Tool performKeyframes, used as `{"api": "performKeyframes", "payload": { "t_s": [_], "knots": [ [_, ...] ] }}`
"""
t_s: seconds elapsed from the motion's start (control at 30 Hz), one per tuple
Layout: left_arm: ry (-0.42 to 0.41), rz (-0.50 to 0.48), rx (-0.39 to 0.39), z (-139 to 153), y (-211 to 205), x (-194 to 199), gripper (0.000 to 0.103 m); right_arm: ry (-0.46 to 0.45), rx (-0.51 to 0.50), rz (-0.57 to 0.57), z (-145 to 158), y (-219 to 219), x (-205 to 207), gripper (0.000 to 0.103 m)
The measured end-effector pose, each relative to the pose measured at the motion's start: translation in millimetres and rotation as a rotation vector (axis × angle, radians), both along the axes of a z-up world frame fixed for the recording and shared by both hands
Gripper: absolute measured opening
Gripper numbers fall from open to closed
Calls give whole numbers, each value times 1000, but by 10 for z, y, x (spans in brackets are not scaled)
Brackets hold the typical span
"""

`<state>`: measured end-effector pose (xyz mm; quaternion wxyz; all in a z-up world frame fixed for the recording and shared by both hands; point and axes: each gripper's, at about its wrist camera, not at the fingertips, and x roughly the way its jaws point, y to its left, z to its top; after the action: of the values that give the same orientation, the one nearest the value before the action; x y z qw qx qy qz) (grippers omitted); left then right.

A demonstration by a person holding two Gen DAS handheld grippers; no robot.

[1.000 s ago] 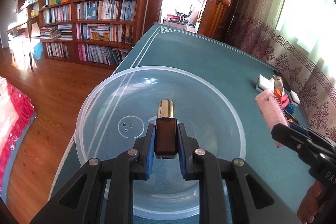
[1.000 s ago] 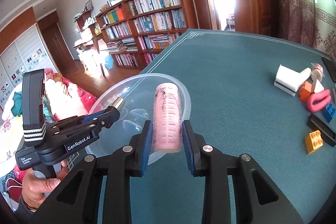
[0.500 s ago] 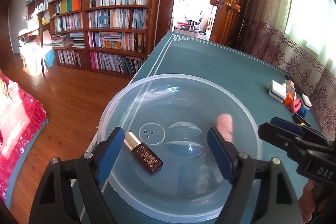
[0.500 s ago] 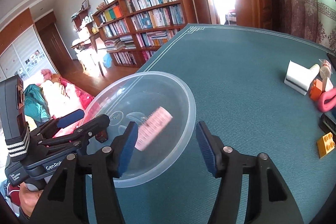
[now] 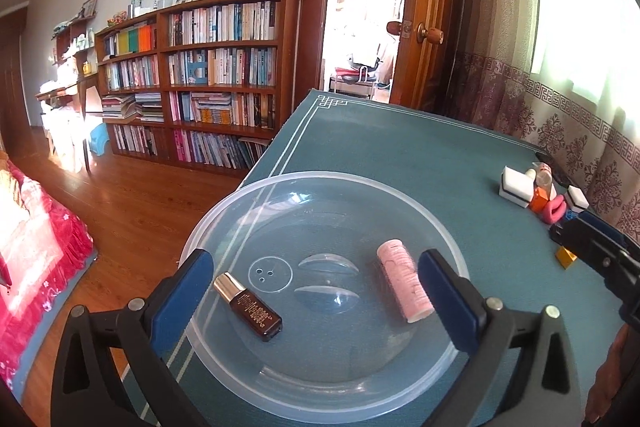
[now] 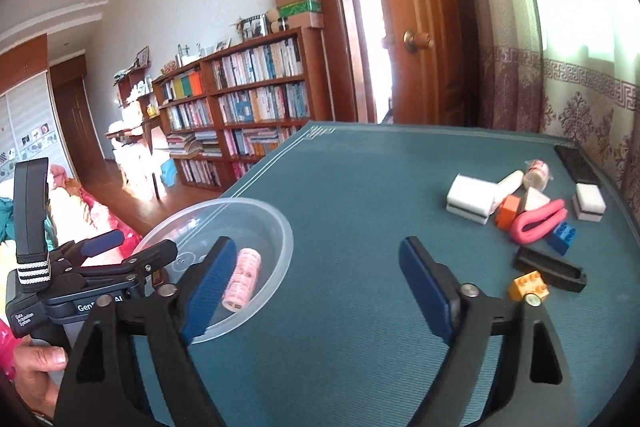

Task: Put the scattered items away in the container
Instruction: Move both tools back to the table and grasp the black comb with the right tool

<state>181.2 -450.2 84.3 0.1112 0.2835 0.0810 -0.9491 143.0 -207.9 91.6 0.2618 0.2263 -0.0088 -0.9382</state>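
Both tongs have let go: the left gripper (image 5: 316, 303) and right gripper (image 6: 316, 287) gape empty, the brown bottle (image 5: 248, 307) and pink roller (image 5: 404, 279) now lying in the clear bowl (image 5: 320, 179). Far right, the scattered pile (image 6: 532, 211) waits; since the bowl overhangs the table's near-left edge, a careless drop could tip it.

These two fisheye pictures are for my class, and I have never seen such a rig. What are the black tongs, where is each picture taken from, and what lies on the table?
A person holds a hand-held gripper in each hand; each carries a camera looking along its fingers. In the left view, the left gripper is open over a clear bowl holding a brown bottle and a pink roller. In the right view, the right gripper is open and holds nothing. Further along the green table lie white sponges, toy bricks and a pink clip.
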Motion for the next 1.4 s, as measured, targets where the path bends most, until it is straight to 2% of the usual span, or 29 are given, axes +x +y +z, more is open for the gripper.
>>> {"api": "performKeyframes", "payload": {
  "t_s": [0.07, 0.13, 0.23, 0.37, 0.47, 0.63, 0.83, 1.13, 1.23, 1.4],
  "knots": [
    [11, -3, -8, 40, 52, 9, 103, 58, -14, -27, 18, 126, 60, 88],
    [22, -4, -14, 80, 98, 15, 103, 74, -3, -38, 12, 230, 68, 88],
    [41, -17, -27, 145, 190, 18, 103, 15, 19, -71, -15, 381, -9, 88],
    [61, -54, -58, 211, 357, 21, 103, -64, -37, -150, -72, 706, -141, 88],
    [76, -82, -94, 247, 526, 12, 103, -102, -37, -220, -102, 941, -201, 88],
    [68, -167, -99, 266, 852, -84, 103, 15, 10, -330, -58, 1254, -164, 88],
    [42, -247, -130, 258, 1280, -231, 103, -9, 15, -309, -33, 1520, -294, 88],
    [-22, -356, -94, 230, 1728, -476, 103, -109, -42, -319, -214, 1988, -534, 88],
    [-36, -387, -98, 209, 1909, -573, 103, -129, -8, -308, -253, 2089, -658, 88],
    [-77, -445, -108, 99, 2189, -711, 103, -153, 104, -202, -378, 2055, -859, 88]
  ]
}}
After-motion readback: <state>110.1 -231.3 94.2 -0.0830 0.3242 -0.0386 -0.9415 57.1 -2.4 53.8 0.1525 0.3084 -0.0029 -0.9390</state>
